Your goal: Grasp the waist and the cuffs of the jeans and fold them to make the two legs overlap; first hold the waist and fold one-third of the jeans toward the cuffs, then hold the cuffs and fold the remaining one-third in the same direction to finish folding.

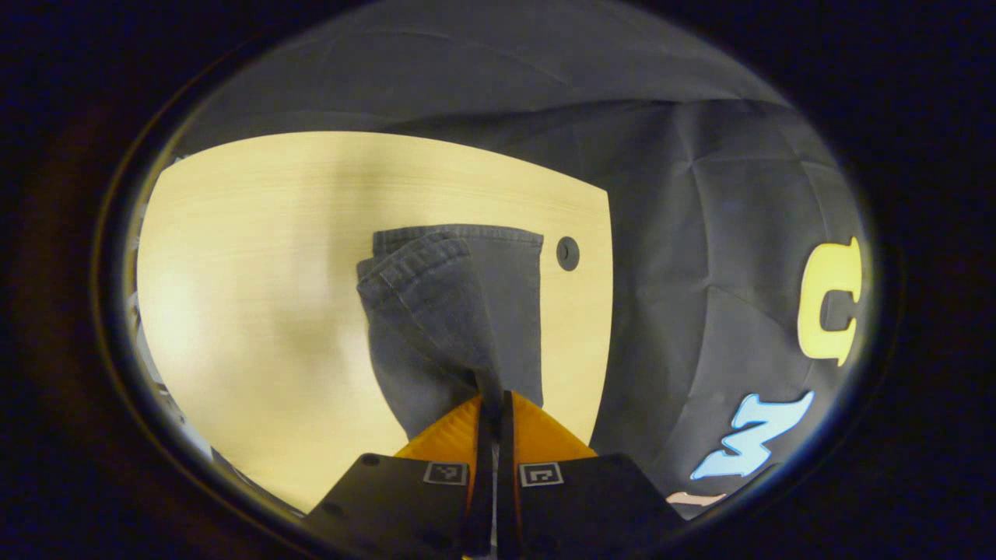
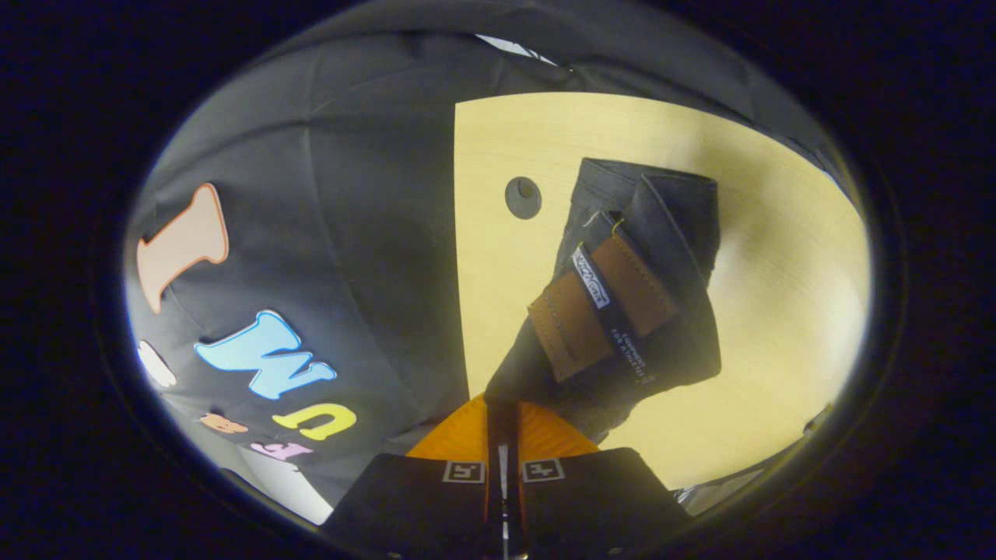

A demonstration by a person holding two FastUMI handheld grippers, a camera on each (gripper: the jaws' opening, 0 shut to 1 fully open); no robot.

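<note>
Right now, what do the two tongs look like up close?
Each pair of tongs, left and right, has two long fingers that narrow toward the tip. Behind them sits a wide, flat black body with angled edges. On each body, two small square black-and-white markers sit side by side, one beside each finger. No cables or sleeves are in sight.

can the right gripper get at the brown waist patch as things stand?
Probably not right now: the right gripper is shut on the jeans, so it would have to let go. The brown patch itself lies uncovered, facing up.
</note>
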